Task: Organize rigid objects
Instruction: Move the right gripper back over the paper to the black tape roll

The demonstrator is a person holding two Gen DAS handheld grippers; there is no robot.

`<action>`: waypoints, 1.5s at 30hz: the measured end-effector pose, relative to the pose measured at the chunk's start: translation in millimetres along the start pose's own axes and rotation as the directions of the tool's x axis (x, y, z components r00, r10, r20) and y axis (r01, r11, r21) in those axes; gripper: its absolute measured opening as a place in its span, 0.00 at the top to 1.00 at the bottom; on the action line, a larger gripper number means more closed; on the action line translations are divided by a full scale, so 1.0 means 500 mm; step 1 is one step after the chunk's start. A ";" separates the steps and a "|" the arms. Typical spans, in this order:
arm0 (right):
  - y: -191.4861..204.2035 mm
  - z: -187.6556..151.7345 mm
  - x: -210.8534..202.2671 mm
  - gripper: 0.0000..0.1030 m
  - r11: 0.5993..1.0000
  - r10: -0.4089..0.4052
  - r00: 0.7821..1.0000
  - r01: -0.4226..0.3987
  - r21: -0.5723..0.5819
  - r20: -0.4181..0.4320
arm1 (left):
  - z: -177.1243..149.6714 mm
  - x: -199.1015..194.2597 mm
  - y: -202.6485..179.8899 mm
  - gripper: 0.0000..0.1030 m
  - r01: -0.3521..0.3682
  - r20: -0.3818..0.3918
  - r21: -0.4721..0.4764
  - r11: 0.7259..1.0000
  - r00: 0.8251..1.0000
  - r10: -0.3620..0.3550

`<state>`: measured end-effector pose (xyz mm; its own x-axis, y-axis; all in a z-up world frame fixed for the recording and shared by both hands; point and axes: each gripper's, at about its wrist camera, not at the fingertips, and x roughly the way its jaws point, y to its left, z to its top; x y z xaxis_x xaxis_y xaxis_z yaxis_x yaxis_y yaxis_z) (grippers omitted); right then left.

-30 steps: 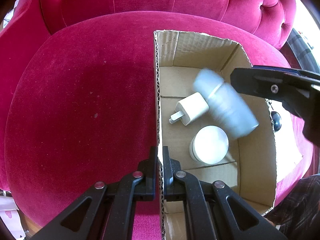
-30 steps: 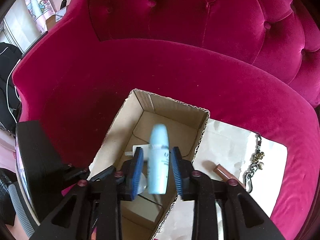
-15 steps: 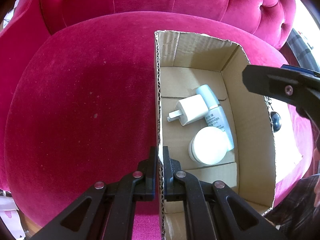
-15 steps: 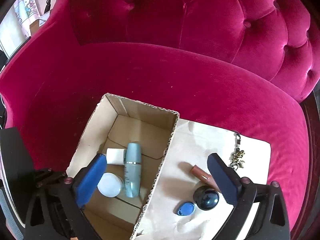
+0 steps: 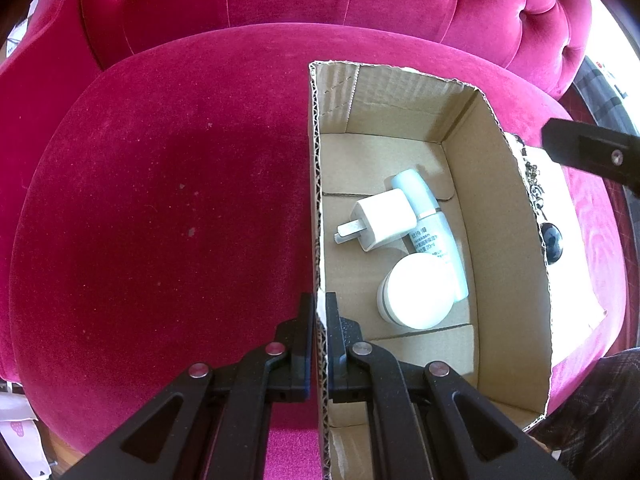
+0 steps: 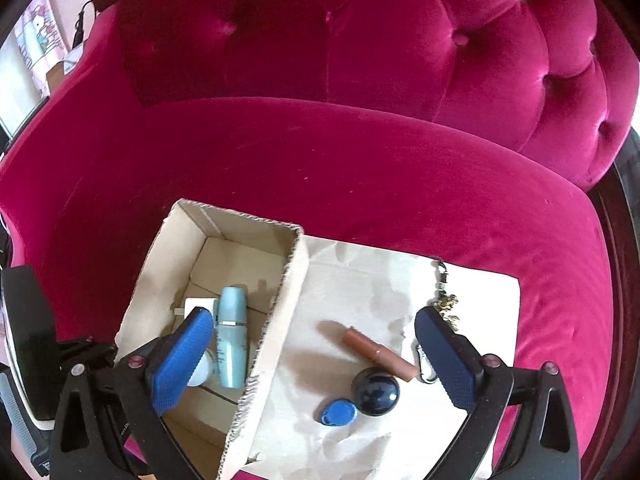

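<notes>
Corrugated cardboard, pinched at its near wall between the nearly closed fingers of the left gripper (image 5: 318, 344), forms the cardboard box (image 5: 500, 216) that sits on a crimson velvet sofa (image 5: 160, 200). Ahead and right of those fingers, inside the box, lie a white charger plug (image 5: 380, 220), a pale blue bottle (image 5: 432, 224) and a round white jar (image 5: 416, 292). The bottle's label carries small print, partly legible as "20ml"; the rest is too fine to read.

The right gripper (image 6: 316, 352) hangs spread wide and empty above a sheet of brown paper (image 6: 352, 280) beside the box. Between its pads lie a brown tube (image 6: 378, 354), a dark blue ball (image 6: 376, 391) and a blue key fob (image 6: 338, 412); a metal keychain (image 6: 442, 300) trails past the right pad.

All look light and hard. The glossy ball seems likeliest to slip or roll, so a squeeze across its widest part would suit; the tube looks best gripped across its middle, and the thin fob by its edges.
</notes>
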<state>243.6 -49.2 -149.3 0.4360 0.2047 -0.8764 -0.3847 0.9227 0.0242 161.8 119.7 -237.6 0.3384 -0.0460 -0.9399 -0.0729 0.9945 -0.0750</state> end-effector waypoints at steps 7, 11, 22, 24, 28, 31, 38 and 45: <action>-0.047 -0.007 -0.009 0.00 0.999 -0.026 1.000 0.026 0.035 0.000 | 0.000 0.000 0.000 0.96 0.000 0.000 -0.001 1.000 1.000 0.000; -0.073 -0.020 -0.007 0.00 0.998 -0.044 0.999 0.044 0.053 -0.009 | 0.000 0.000 0.000 0.96 0.000 0.000 0.000 1.000 1.000 0.000; -0.124 -0.086 0.013 0.00 0.993 -0.073 0.996 0.077 0.086 -0.043 | 0.001 0.000 0.000 0.96 -0.001 0.000 0.000 1.000 1.000 0.001; -0.128 -0.101 0.019 0.00 0.993 -0.073 0.996 0.077 0.093 -0.043 | 0.000 0.000 0.000 0.96 -0.001 0.001 0.001 1.000 1.000 0.001; -0.134 -0.126 0.033 0.00 0.992 -0.069 0.996 0.075 0.105 -0.059 | 0.001 0.003 -0.001 0.96 -0.001 0.000 0.000 1.000 1.000 0.001; -0.137 -0.139 0.037 0.00 0.990 -0.069 0.996 0.076 0.116 -0.061 | 0.001 0.004 -0.001 0.96 -0.002 0.000 0.001 1.000 1.000 0.002; -0.144 -0.157 0.044 0.00 0.988 -0.082 0.994 0.090 0.122 -0.074 | 0.002 0.003 -0.003 0.96 -0.002 0.000 0.001 1.000 1.000 0.002; -0.140 -0.153 0.053 0.00 0.990 -0.064 0.995 0.073 0.118 -0.082 | 0.002 0.002 -0.003 0.96 -0.003 0.001 0.001 1.000 1.000 0.003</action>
<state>220.0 -133.2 -211.0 0.3919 0.1178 -0.9124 -0.2528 0.9674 0.0163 163.1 118.1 -238.1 0.3387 -0.0430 -0.9399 -0.0728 0.9948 -0.0717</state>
